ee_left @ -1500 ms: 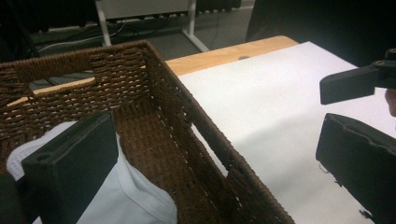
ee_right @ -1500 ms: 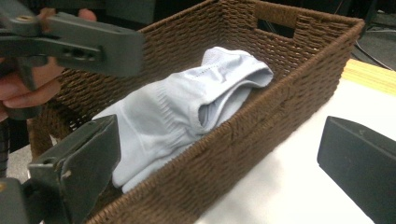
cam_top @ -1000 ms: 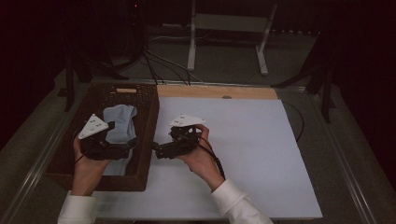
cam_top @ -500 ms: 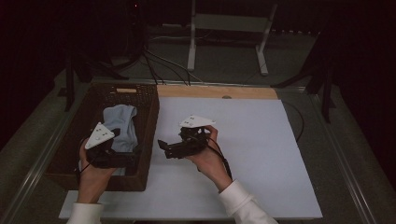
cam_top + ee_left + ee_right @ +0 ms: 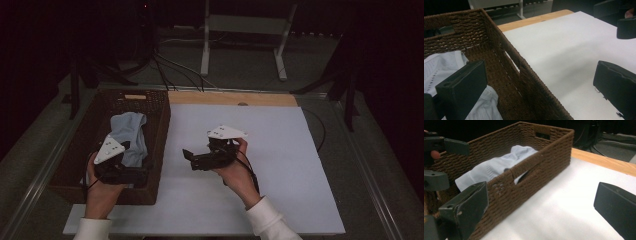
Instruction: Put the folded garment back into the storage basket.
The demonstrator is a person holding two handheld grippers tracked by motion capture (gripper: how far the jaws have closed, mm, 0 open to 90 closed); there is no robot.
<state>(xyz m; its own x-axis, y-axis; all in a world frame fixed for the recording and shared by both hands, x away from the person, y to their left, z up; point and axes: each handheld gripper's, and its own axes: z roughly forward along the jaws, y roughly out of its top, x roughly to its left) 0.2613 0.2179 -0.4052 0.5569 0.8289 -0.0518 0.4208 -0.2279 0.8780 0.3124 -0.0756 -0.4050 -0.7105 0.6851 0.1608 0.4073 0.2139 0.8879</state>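
A brown wicker basket (image 5: 159,125) stands at the table's left with a pale blue-white cloth (image 5: 129,135) lying in it. My left gripper (image 5: 144,173) hovers over the basket's near right corner, open and holding nothing. In the left gripper view, one jaw hangs above the cloth (image 5: 439,67) and the other above the white surface, with the basket wall (image 5: 524,75) between them. My right gripper (image 5: 188,157) is over the white table (image 5: 280,150), right of the basket, aimed at it and open. In the right gripper view its jaws frame the basket (image 5: 549,157) and cloth (image 5: 499,165).
A wooden strip (image 5: 230,98) borders the white surface at the far edge. Behind the table stand a white frame (image 5: 240,30), cables and dark stands on the floor. The left gripper (image 5: 444,147) shows at the upper left of the right gripper view.
Both grippers have drawn back toward the near side. The left one slid nearer over the basket; the right one moved a little right, away from the basket. The cloth has not moved.
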